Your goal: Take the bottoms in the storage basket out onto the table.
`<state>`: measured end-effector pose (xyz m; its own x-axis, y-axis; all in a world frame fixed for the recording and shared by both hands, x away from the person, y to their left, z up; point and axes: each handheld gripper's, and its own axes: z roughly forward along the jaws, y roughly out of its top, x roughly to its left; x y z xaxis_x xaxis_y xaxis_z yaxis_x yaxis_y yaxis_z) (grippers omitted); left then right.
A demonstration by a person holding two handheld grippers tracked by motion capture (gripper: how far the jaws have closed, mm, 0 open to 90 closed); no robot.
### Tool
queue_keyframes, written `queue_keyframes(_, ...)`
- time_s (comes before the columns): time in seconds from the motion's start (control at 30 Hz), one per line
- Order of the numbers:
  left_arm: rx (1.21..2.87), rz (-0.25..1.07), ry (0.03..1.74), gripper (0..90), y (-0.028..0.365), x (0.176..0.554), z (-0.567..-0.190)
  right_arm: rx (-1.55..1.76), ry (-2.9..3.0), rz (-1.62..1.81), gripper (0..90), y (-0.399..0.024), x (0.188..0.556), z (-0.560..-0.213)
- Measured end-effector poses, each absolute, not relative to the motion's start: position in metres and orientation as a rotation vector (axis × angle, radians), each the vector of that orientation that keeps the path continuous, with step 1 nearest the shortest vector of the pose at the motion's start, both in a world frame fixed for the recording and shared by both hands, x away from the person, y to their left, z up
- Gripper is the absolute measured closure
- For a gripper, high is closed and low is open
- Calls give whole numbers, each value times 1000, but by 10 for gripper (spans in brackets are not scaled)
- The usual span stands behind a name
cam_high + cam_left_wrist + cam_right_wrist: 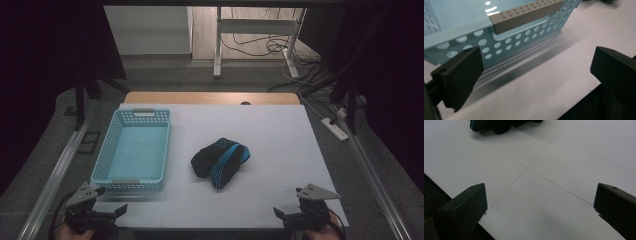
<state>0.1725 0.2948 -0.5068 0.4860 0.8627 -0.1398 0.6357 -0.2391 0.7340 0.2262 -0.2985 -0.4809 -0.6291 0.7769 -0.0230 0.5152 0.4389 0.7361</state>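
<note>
From above, a dark sock bundle with blue stripes (220, 161) lies mid-tabletop (280, 130), right of an empty pale-blue perforated plastic basket (108, 150). Left tongs (534, 75) spread, nearing the basket's wall. Right tongs (540, 207) spread over bare tabletop, aimed toward the bundle, likely to grasp it.

In the right gripper view, the right gripper (539, 207) is hovering low over the white table (564, 162), its two black jaws rising from the bottom corners and standing wide apart with nothing between them. Thin seam lines are crossing the table's surface just ahead of the jaws. At the top left, a dark bundle with a blue edge (494, 125) is lying on the table, well apart from the gripper. The table's near edge is running diagonally past the left jaw, with darkness below it.
</note>
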Motion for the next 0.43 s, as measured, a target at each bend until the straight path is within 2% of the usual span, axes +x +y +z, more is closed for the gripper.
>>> queue_keyframes(0.43, 2006, 317, 1232, 0, 298, 172, -509, 1097, 2343, 1002, 0, -298, 227, -481)
